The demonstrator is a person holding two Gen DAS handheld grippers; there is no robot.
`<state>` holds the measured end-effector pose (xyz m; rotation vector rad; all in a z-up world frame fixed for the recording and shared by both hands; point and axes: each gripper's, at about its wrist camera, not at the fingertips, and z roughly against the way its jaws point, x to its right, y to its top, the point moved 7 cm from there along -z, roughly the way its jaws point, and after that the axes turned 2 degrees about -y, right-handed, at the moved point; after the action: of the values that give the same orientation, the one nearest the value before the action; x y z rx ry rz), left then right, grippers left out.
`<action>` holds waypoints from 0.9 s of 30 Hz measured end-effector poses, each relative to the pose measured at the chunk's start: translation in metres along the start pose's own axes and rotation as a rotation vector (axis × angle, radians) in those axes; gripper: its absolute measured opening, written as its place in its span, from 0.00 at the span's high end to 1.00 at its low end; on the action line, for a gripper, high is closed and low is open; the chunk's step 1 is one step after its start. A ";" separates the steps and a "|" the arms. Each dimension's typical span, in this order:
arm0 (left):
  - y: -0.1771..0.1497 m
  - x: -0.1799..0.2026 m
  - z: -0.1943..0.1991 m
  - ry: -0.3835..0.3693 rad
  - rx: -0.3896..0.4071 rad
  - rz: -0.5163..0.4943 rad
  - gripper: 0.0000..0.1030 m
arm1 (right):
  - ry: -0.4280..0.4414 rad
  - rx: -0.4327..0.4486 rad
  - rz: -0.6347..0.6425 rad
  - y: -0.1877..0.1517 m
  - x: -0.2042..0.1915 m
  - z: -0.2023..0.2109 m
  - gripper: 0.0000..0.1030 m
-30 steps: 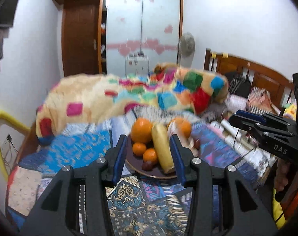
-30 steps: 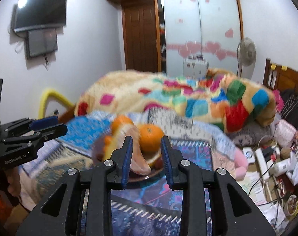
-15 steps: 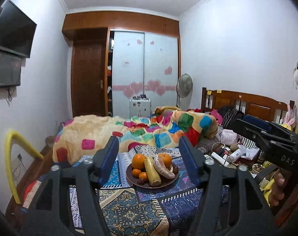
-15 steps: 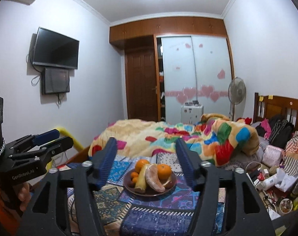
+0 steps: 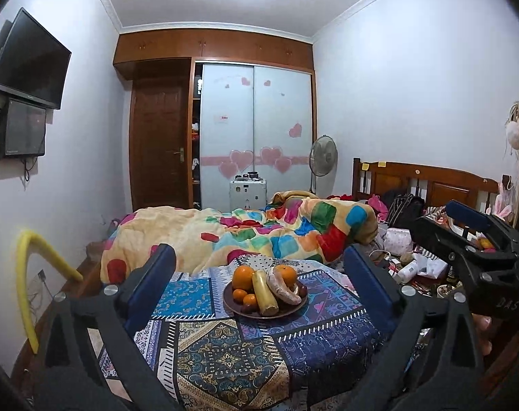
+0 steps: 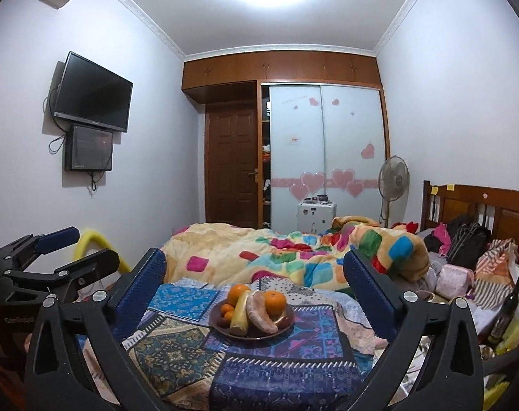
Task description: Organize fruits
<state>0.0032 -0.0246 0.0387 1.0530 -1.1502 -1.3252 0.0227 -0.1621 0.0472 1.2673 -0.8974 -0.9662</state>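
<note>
left gripper (image 5: 259,274): my jaws are opening wide, nothing between them
right gripper (image 6: 254,277): opening too, empty
fruit plate (image 5: 232,303): on the patterned bedspread (image 5: 225,356), well clear of my fingers
on it: oranges (image 5: 243,277), banana (image 5: 264,293)

The bed (image 5: 88,267) is spread with a patterned blue cloth (image 5: 232,352). A brown plate (image 5: 235,308) of fruit rests on the cloth near its middle. Behind the plate a yellow quilt (image 5: 191,236) with coloured patches lies bunched across the bed, and bags (image 5: 405,207) and clothes lie heaped by the headboard (image 5: 431,181).
</note>
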 end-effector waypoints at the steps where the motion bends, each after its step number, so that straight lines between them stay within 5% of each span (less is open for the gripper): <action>1: 0.000 0.000 0.000 0.001 0.000 0.001 0.03 | 0.002 -0.002 0.000 -0.001 0.000 0.000 0.00; 27: 0.000 0.005 0.010 0.014 0.022 -0.020 0.01 | 0.004 -0.005 -0.005 -0.005 0.000 0.007 0.00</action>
<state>-0.0074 -0.0293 0.0403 1.0908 -1.1484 -1.3221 0.0155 -0.1648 0.0424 1.2669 -0.8889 -0.9690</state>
